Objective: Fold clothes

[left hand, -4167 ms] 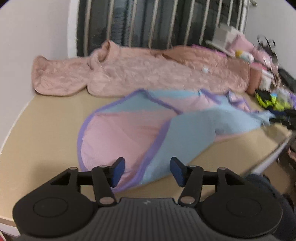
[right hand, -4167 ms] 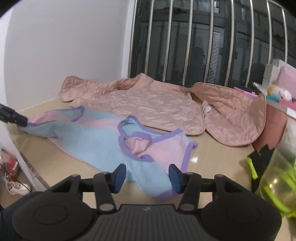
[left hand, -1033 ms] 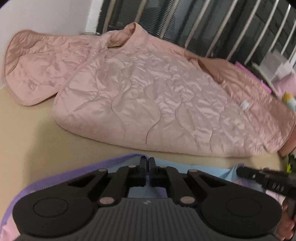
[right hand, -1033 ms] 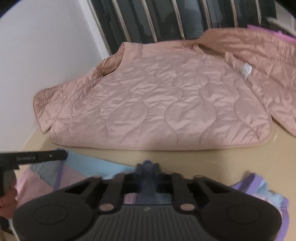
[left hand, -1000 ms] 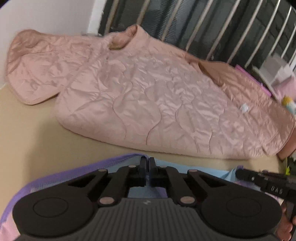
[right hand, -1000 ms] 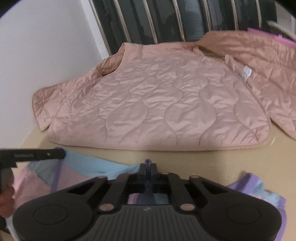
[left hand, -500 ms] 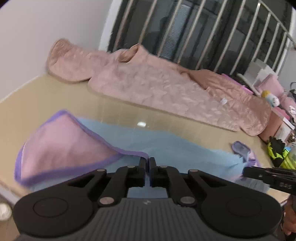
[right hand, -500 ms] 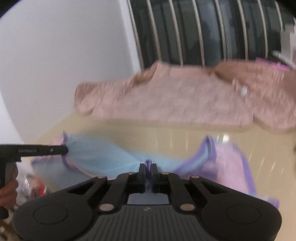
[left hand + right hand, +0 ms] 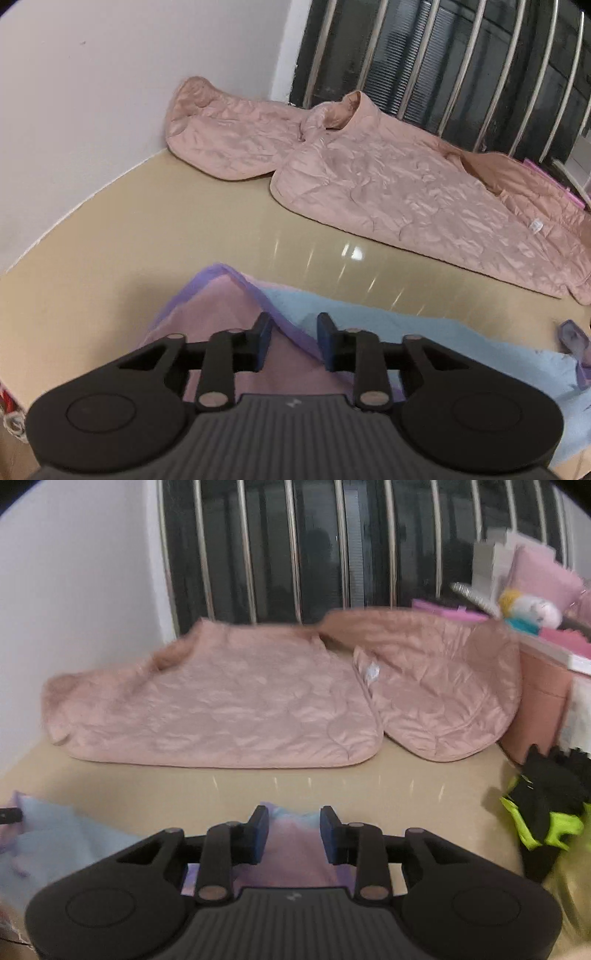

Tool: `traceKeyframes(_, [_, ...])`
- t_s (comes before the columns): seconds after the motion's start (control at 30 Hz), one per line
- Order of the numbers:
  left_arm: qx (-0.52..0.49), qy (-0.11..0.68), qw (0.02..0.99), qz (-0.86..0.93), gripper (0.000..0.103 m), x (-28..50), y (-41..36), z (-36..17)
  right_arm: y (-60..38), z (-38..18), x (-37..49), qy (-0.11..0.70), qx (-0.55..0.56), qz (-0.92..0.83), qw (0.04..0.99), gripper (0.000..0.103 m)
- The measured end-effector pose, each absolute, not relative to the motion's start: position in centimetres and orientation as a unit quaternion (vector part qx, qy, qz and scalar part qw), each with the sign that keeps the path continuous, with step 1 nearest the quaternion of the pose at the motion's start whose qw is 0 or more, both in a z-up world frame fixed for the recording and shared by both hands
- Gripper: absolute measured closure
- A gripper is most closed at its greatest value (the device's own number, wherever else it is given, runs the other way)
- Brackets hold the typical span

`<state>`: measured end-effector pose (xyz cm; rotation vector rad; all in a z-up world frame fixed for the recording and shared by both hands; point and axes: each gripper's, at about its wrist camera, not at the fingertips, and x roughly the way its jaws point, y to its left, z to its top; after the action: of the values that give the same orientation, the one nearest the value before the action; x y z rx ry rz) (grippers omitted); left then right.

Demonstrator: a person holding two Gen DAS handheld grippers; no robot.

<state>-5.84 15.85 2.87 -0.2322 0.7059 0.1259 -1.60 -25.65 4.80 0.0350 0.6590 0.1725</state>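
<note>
Beige tabletop [image 9: 110, 266] runs back to a white wall and a barred window, with a pink quilted jacket [image 9: 388, 177] spread along the far edge. Nearer, the pastel garment [image 9: 406, 343] lies flat, blue with a pink, purple-edged corner. Only the left view shows that corner, lying under the left claw [image 9: 293, 345]; only the right view shows the clutter at the right: pink boxes, a soft toy, and a black-and-lime item [image 9: 546, 812], possibly gloves. Blur smears the right view, and the garment's near edge is hidden behind both claw bodies. The right claw [image 9: 293, 830] hangs over a pink-blue fold. Both claws' jaws have just been opening: a second ago they were pinched shut on the cloth at its far edge by the jacket; now they stand apart, pads clear of the fabric.
</note>
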Motion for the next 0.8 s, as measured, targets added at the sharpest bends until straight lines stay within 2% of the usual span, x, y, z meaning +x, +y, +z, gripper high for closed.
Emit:
traceKeyframes(0.03, [-0.111,0.343,0.930,0.066,0.090,-5.7,15.8,2.8,-25.4,4.5,-0.7,0.329,0.016,0.086,0.940,0.073])
traceKeyframes(0.13, [-0.101,0.340,0.932,0.070,0.091,-5.9,15.8,2.4,-24.7,3.2,1.6,0.362,0.016,0.080,0.928,0.073])
traceKeyframes(0.17, [-0.101,0.339,0.933,0.071,0.092,-6.0,15.8,2.4,-24.6,2.8,2.0,0.371,0.019,0.072,0.926,0.080])
traceKeyframes(0.2, [-0.102,0.338,0.933,0.072,0.093,-6.1,15.9,2.4,-24.5,2.4,2.5,0.380,0.022,0.064,0.923,0.096])
traceKeyframes(0.23, [-0.106,0.338,0.932,0.073,0.095,-6.1,16.0,2.4,-24.6,2.3,2.6,0.380,0.027,0.054,0.923,0.102])
traceKeyframes(0.47, [-0.116,0.337,0.931,0.074,0.099,-5.6,16.1,2.5,-27.4,4.4,-6.8,0.188,0.089,0.032,0.978,0.102])
traceKeyframes(0.63, [-0.105,0.333,0.934,0.074,0.099,-5.7,16.0,2.3,-28.8,0.2,-14.3,0.138,0.108,0.019,0.984,0.101])
traceKeyframes(0.8, [-0.103,0.335,0.933,0.081,0.100,-5.7,16.3,2.4,-29.2,-2.5,-15.8,0.174,0.094,-0.003,0.980,0.101])
